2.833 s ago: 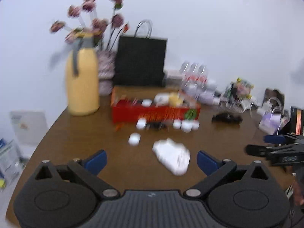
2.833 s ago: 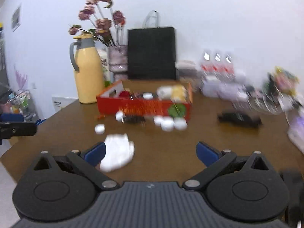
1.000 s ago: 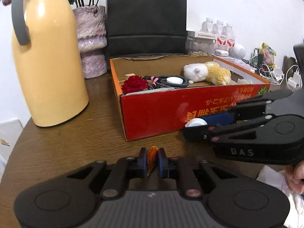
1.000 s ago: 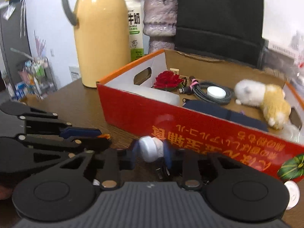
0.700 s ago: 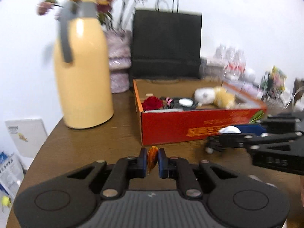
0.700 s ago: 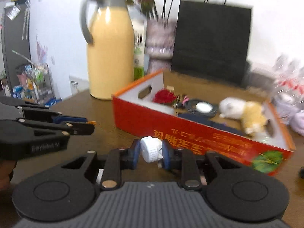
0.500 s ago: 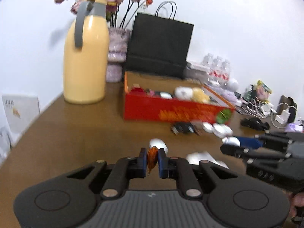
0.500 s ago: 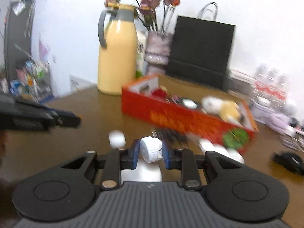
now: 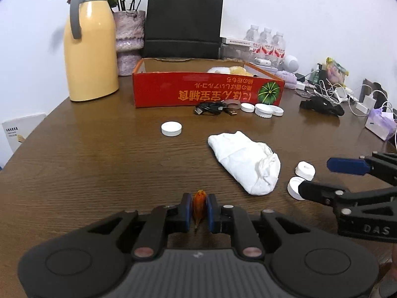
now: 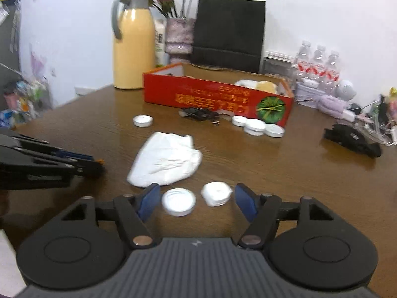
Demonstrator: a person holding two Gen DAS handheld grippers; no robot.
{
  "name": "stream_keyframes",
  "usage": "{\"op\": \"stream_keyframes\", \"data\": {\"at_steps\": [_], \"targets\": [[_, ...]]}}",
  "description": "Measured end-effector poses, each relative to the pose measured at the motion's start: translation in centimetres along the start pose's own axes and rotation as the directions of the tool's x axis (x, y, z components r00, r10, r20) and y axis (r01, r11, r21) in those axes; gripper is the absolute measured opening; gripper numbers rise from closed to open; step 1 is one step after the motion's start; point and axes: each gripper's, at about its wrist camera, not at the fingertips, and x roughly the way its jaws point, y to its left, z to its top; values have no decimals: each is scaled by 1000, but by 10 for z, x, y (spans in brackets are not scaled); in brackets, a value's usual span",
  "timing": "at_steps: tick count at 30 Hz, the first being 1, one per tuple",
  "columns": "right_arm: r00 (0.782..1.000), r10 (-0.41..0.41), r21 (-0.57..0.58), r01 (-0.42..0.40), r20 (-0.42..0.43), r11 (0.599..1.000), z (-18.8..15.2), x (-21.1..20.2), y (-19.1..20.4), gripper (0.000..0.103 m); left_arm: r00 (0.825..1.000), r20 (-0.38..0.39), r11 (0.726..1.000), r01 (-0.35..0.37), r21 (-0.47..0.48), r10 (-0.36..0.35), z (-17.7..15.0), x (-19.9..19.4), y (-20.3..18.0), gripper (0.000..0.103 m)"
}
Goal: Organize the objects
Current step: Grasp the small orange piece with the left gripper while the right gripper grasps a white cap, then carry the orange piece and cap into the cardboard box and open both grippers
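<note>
Small things on the brown desk (image 9: 86,164)

Two round white caps (image 10: 178,201) lie flat side by side near a crumpled white cloth (image 9: 245,161) — a tiny orange leaf (image 9: 199,204) stands upright, pinched. More white caps (image 9: 263,110) and a black cable (image 9: 211,106) sit by the red box (image 9: 206,90).

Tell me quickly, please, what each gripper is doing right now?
Left gripper: jaws opening slightly, pads touching a small orange petal-like scrap.
Right gripper: jaws opening, holding nothing; two round white plastic caps lie between them.
</note>
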Motion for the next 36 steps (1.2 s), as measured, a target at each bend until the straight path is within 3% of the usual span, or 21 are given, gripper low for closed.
{"op": "stream_keyframes", "data": {"at_steps": [2, 4, 7, 9, 11, 12, 18, 24, 29, 32, 36], "targets": [[999, 31, 12, -31, -13, 999, -1, 1, 2, 56, 1000, -3, 1000, -1, 13, 1, -2, -1, -2, 19], [999, 41, 25, -40, -29, 999, -2, 7, 5, 50, 1000, -4, 1000, 1, 29, -1, -3, -2, -5, 36], [998, 49, 45, -47, -43, 998, -4, 13, 5, 43, 1000, -3, 999, -8, 48, 9, -5, -3, -8, 41], [997, 59, 61, -56, -53, 997, -4, 17, 4, 37, 1000, 5, 999, -10, 52, 9, -6, -1, -8, 39], [997, 57, 64, -53, -53, 997, -4, 17, 4, 31, 1000, 12, 998, -17, 63, 16, -6, -1, -10, 14], [997, 57, 65, -53, -55, 996, -4, 17, 4, 29, 1000, 8, 998, -13, 58, 12, -5, -1, -10, 10], [998, 53, 93, -49, -35, 994, -9, 0, 2, 29, 1000, -1, 1000, 2, 16, -2, -9, -13, -11, 10], [999, 47, 120, -48, 16, 992, 1, -23, -6, 29, 996, 75, 999, 42, 6, -43, 9, -33, -10, 10], [993, 62, 78, -70, 103, 994, 63, -12, -36, 29, 980, 128, 989, 148, 31, -151, 81, -15, 5, 10], [987, 81, 48, -88, 138, 995, 127, 20, -65, 29, 978, 139, 988, 148, 45, -153, 150, 20, 16, 10], [996, 56, 67, -61, 75, 996, 210, 103, -97, 29, 990, 93, 994, 106, 35, -109, 231, 99, 30, 10]]}}
